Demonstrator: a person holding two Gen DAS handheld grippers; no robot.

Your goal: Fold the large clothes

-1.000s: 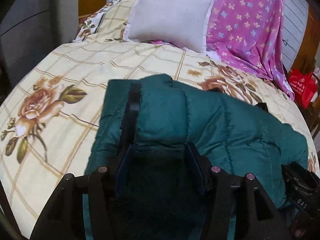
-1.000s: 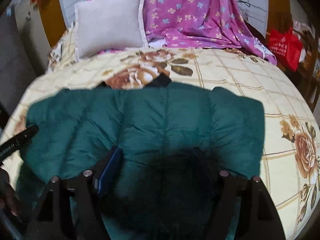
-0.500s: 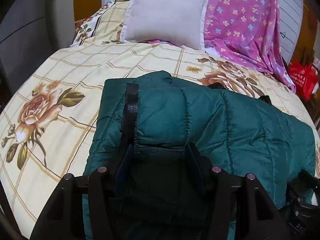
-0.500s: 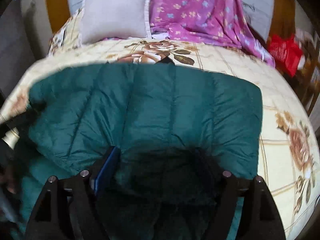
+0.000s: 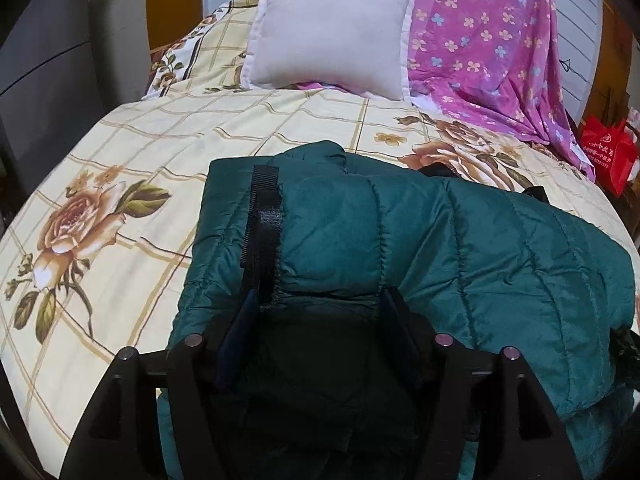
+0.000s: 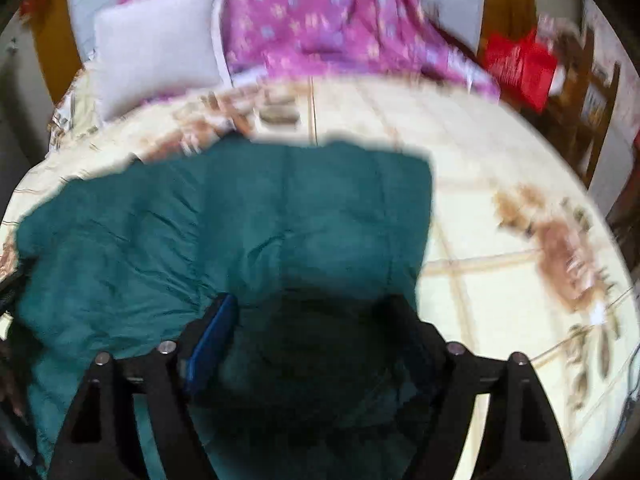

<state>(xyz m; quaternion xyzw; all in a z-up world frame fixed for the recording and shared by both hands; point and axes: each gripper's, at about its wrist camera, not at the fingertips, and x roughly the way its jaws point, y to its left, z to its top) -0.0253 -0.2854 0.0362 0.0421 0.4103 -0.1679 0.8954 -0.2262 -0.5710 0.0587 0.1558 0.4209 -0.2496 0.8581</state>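
A dark green quilted down jacket (image 5: pixel 460 248) lies folded across a floral bedspread (image 5: pixel 120 176). A black strap (image 5: pixel 262 224) runs down its left edge. My left gripper (image 5: pixel 320 308) is shut on a thick fold of the jacket at its near edge, the fabric bunched between the fingers. In the right wrist view the jacket (image 6: pixel 248 216) is blurred by motion. My right gripper (image 6: pixel 312 312) is shut on the jacket's near edge as well, fabric filling the gap between its fingers.
A white pillow (image 5: pixel 328 28) leans at the head of the bed beside a purple flowered sheet (image 5: pixel 492 40). A red bag (image 5: pixel 608 152) stands off the bed's right side. Dark furniture (image 5: pixel 36 60) stands to the left.
Both grippers have carried the jacket's near edge forward and up. The fold has risen and spread toward the pillow. The right wrist view is now blurred from fast motion.
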